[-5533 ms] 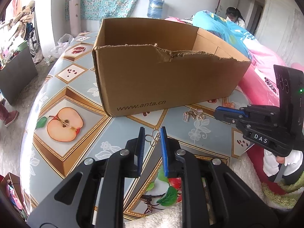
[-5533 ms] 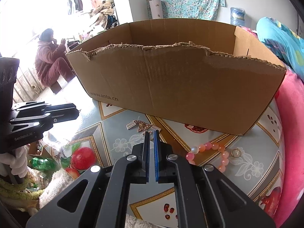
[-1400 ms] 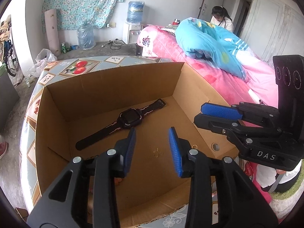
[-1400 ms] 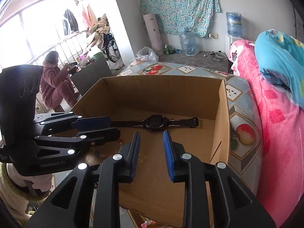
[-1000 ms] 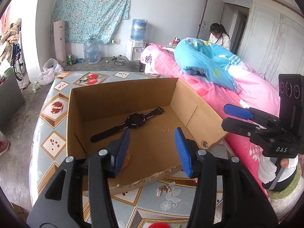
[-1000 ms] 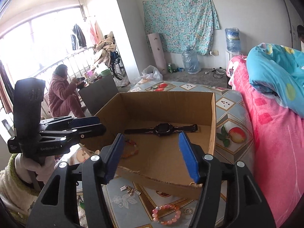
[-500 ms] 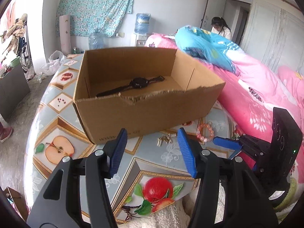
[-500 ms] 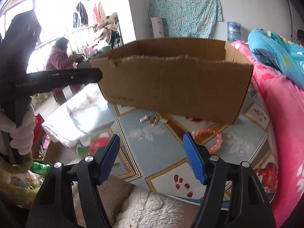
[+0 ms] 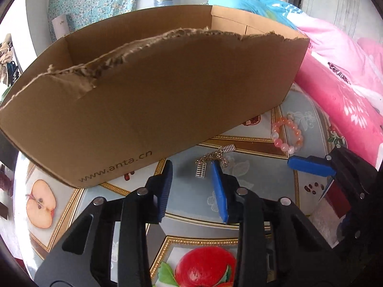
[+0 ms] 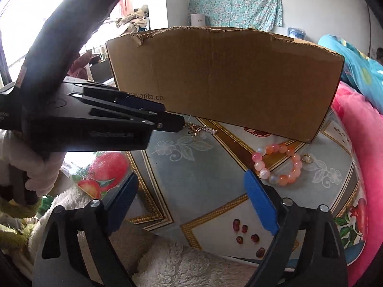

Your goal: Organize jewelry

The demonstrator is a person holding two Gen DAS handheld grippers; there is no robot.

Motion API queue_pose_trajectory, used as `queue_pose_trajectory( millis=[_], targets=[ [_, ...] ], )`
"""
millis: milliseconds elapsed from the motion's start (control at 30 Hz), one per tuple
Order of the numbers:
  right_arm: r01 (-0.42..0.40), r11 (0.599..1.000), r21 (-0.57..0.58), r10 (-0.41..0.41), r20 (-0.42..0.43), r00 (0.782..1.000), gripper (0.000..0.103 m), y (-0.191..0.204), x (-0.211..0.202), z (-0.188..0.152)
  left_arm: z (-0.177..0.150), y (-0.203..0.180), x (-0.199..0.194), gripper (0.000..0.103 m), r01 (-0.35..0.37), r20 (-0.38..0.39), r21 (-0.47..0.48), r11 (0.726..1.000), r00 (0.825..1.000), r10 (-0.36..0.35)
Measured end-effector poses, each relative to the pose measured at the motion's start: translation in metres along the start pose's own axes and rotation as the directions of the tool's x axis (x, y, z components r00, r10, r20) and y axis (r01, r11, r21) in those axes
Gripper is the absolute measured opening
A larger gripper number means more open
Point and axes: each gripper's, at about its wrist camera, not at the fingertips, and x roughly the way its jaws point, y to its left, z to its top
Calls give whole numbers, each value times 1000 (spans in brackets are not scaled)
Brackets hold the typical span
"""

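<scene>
Lowering both grippers to bench (image 9: pixel 258 174) | L gripper (image 9: pixel 192 167) jaws narrowing by gold chain trinket (image 9: pixel 215 159), nothing pinched | R gripper (image 10: pixel 191 179) jaws spreading wide, empty, near pink bead bracelet (image 10: pixel 278 163) | next: we pinch each, lift into brown cardboard box (image 9: pixel 153 100)

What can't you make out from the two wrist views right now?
- Box inside: both views, hidden by its near wall.
- Gold chain: left view, partly behind a left gripper finger; right view, too small, partly behind that gripper.
- Right gripper: left view, cut off at the right edge.
- Small ring: right view, too small for detail.
</scene>
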Motion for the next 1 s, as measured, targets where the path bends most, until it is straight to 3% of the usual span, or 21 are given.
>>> queue_pose_trajectory(
  millis=[267, 367, 767, 867, 1000],
  targets=[
    [-70, 997, 42, 69, 19, 997, 97, -8, -3, -2, 4, -8, 7, 8, -9, -7, 96, 995, 1000, 10],
    [-93, 994, 59, 92, 25, 995, 97, -13, -5, 1, 3, -9, 6, 6, -23, -3, 113, 993, 1000, 23],
    [-239, 956, 170, 227, 84, 970, 97, -50, -10, -6, -11, 21, -31, 5, -14, 67, 0, 1000, 998, 14],
    [-230, 959, 169, 220, 72, 973, 97, -55, -9, -7, -15, 25, -38, 5, -23, 82, -16, 1000, 996, 24],
    [-104, 991, 85, 103, 14, 995, 97, -42, -9, 9, -18, 26, -46, 5, -23, 95, -46, 999, 995, 27]
  ],
)
